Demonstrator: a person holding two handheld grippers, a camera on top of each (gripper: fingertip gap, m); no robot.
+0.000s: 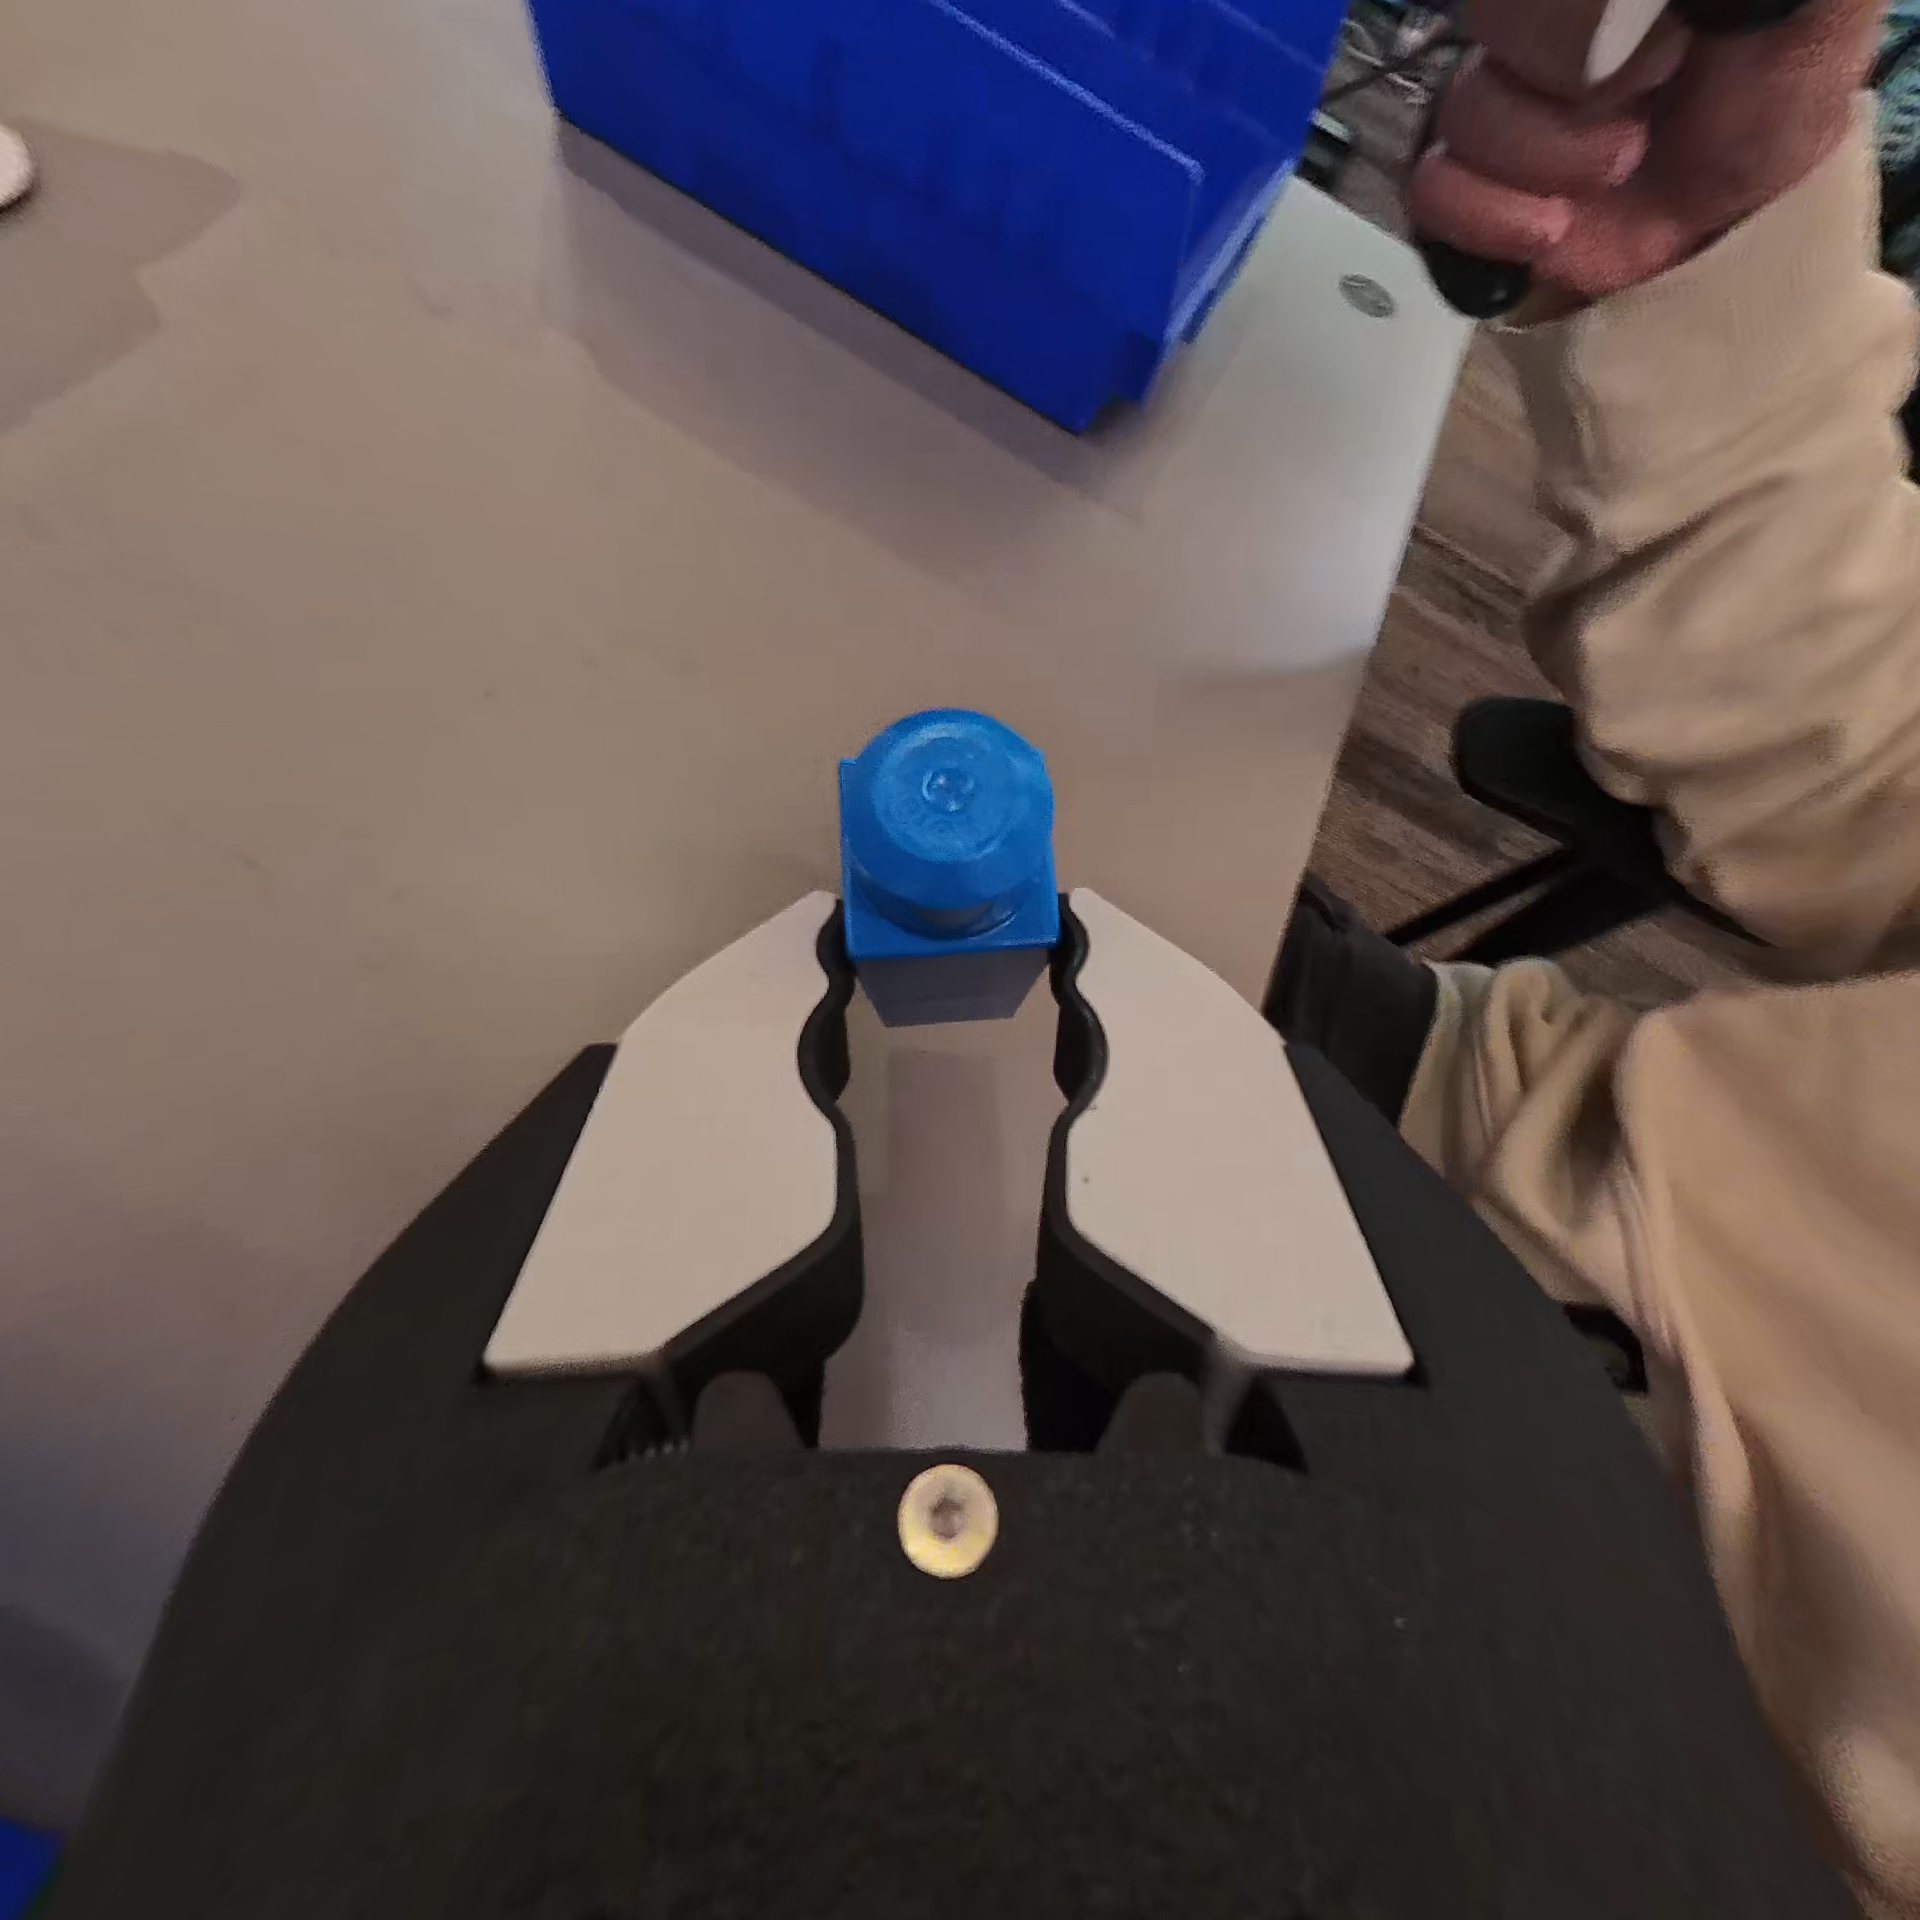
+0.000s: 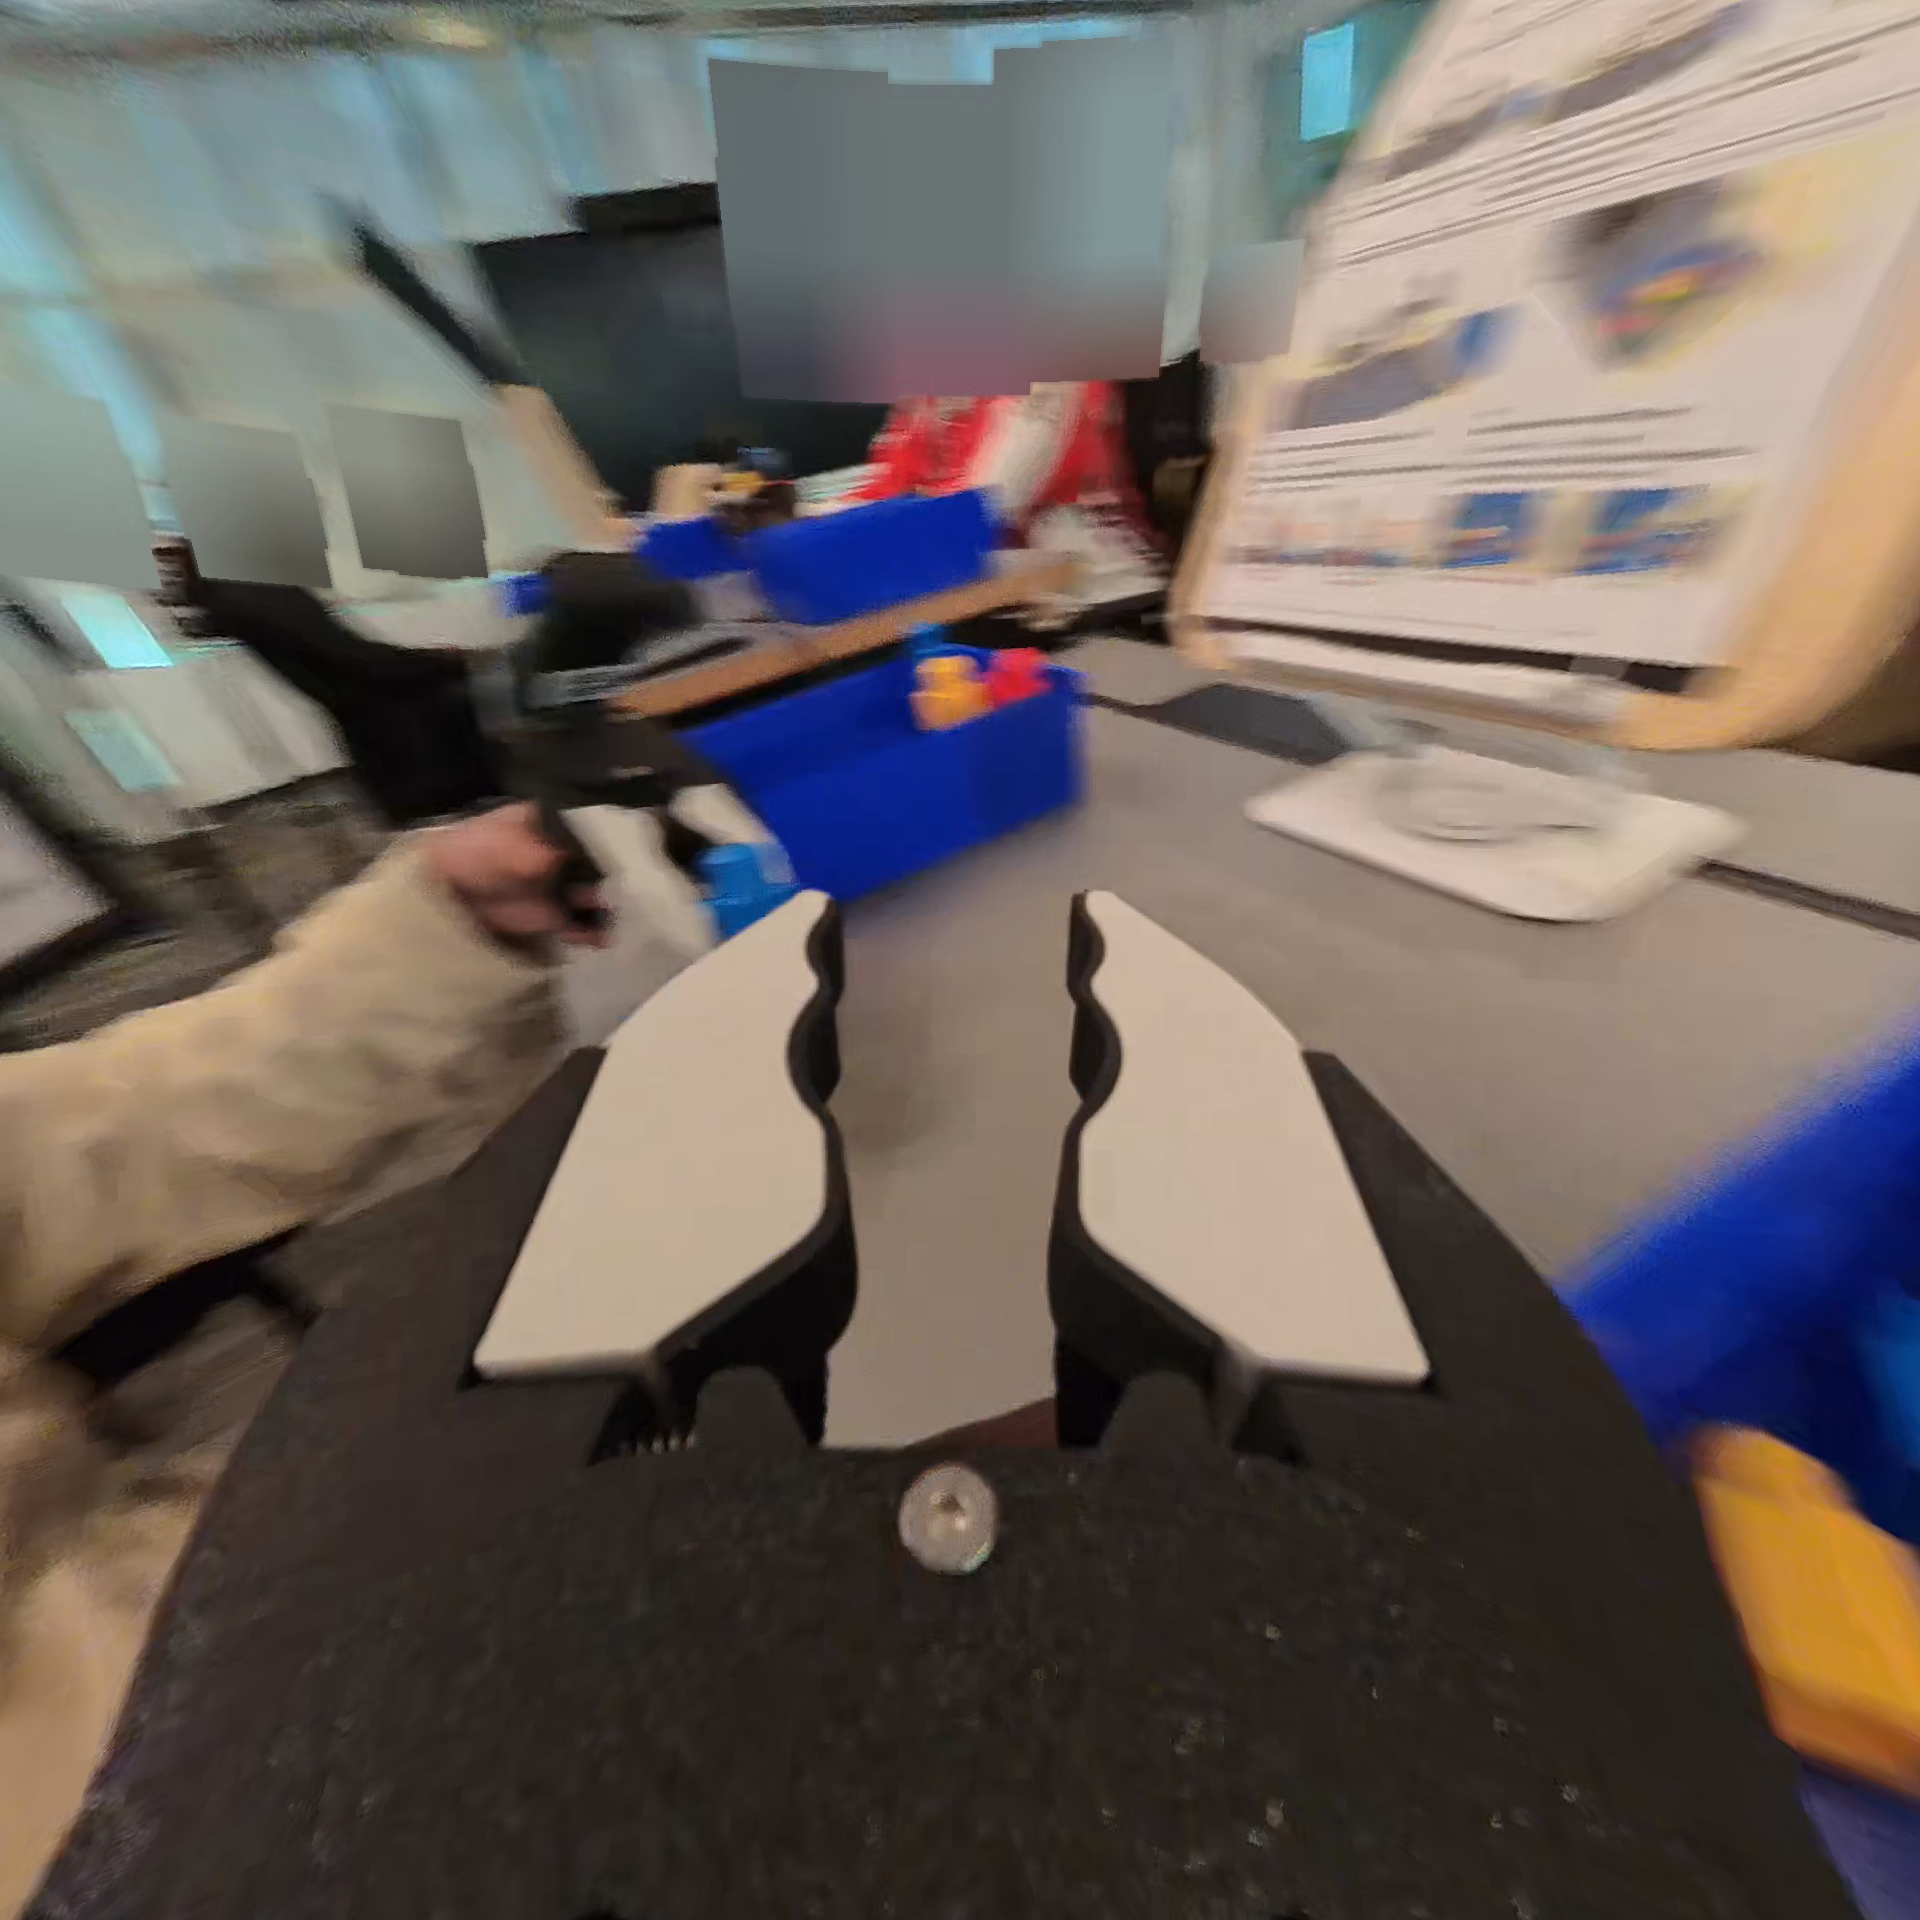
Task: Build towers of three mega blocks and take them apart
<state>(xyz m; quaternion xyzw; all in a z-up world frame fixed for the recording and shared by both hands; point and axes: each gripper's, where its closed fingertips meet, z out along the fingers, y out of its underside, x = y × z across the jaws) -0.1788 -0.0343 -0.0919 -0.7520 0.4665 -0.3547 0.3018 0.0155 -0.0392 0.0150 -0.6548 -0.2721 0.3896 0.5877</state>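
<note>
My left gripper (image 1: pixel 951 935) is shut on a blue mega block (image 1: pixel 940 862), both pads pressed on its sides, and holds it above the grey table (image 1: pixel 416 623), its stud pointing at the camera. The same block (image 2: pixel 738 883) and the left gripper (image 2: pixel 623 748) show blurred at the left of the right wrist view. My right gripper (image 2: pixel 954 925) is open over the table (image 2: pixel 1299 1018) with nothing between its fingers. A blue bin (image 2: pixel 894 769) ahead of it holds orange (image 2: pixel 948 691) and red (image 2: pixel 1018 673) blocks.
A blue bin (image 1: pixel 935 177) stands at the back of the table. The table edge (image 1: pixel 1340 727) runs down the right, with floor and a chair base beyond. A white tray (image 2: pixel 1486 831) and a poster board (image 2: pixel 1538 364) stand to the right. Another blue bin (image 2: pixel 1766 1268) with a yellow block (image 2: pixel 1818 1600) is close at the right.
</note>
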